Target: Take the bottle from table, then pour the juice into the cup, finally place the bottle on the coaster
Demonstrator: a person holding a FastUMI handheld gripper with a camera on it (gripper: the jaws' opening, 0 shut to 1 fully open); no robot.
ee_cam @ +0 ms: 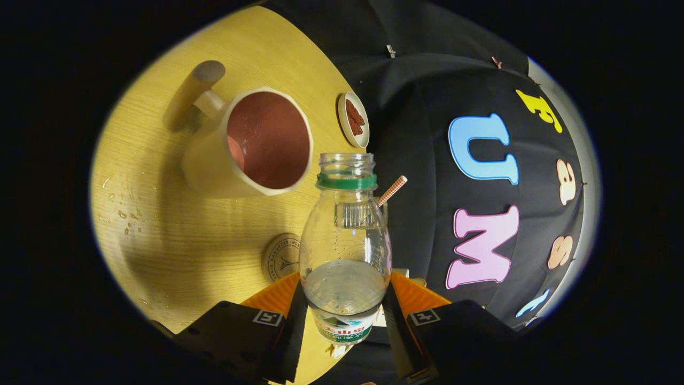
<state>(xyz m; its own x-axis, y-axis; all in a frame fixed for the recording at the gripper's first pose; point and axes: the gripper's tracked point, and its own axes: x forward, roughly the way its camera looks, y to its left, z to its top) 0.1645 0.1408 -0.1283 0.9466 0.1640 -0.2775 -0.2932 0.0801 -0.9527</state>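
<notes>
A clear plastic bottle with a green neck ring and no cap stands between my fingers, part full of clear liquid. My gripper is shut on the bottle near its labelled base. The whole scene appears tilted. Beyond the bottle's mouth sits a cream cup with a reddish-brown inside and a handle on its far side; its opening faces me. A round coaster with a printed emblem lies on the wooden table just beside the bottle, partly hidden behind it.
A small white dish holding reddish-brown pieces rests near the table's edge past the cup. A checked straw pokes out behind the bottle's shoulder. Water drops dot the table away from the coaster. The black cloth wall rises beyond the table edge.
</notes>
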